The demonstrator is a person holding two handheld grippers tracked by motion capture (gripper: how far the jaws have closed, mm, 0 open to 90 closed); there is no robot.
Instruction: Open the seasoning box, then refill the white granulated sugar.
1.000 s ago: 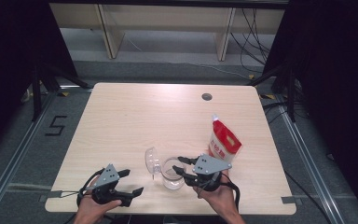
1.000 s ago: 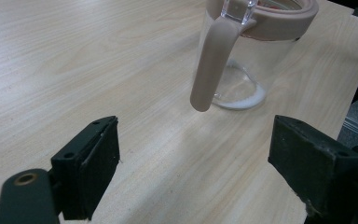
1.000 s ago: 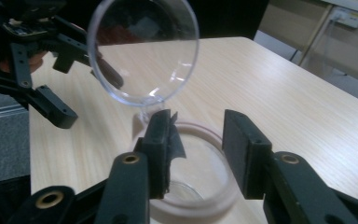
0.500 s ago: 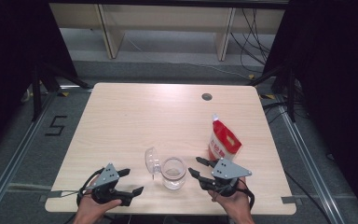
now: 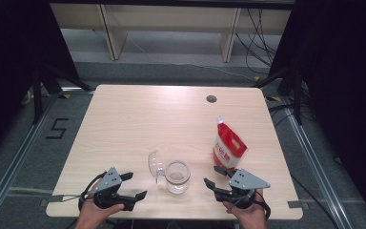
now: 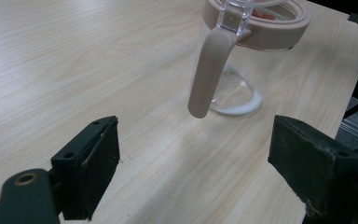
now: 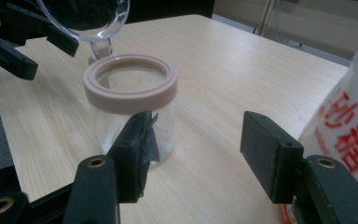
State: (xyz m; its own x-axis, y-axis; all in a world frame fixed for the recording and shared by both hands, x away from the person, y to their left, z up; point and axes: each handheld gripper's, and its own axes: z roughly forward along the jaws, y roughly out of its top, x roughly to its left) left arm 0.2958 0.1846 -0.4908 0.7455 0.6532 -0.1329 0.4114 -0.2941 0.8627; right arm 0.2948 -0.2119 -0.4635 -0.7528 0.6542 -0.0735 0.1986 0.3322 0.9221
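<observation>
At the near edge of the desk (image 5: 124,124) we hold a pair of tongs in each hand. Our right tongs (image 5: 218,177) have come away from the jar (image 5: 177,176): a second ago they were up against its right side, and now they sit near it but apart from it, toward the red bag (image 5: 228,150). Their jaws have just been opening and stand well apart with nothing between them; in the right gripper view the jar (image 7: 129,112) lies ahead and to the left of the gap. We take this to mean the jar has been let go and set where it is wanted, so the next job is likely the bag.

Our left tongs (image 5: 132,185) have kept their place, jaws wide apart and gripping nothing, pointed toward the jar.

The jar stands upright near the front middle of the desk, between the two hands. Its clear lid (image 5: 155,164) is flipped open on the left side, and a little white powder lies in the bottom (image 6: 235,100).

Farther off, the red and white bag stands upright just beyond the right tongs, its top apparently open. Nothing stands between the bag and the jar's mouth. Near the far edge there is a small dark cable hole (image 5: 211,99).
</observation>
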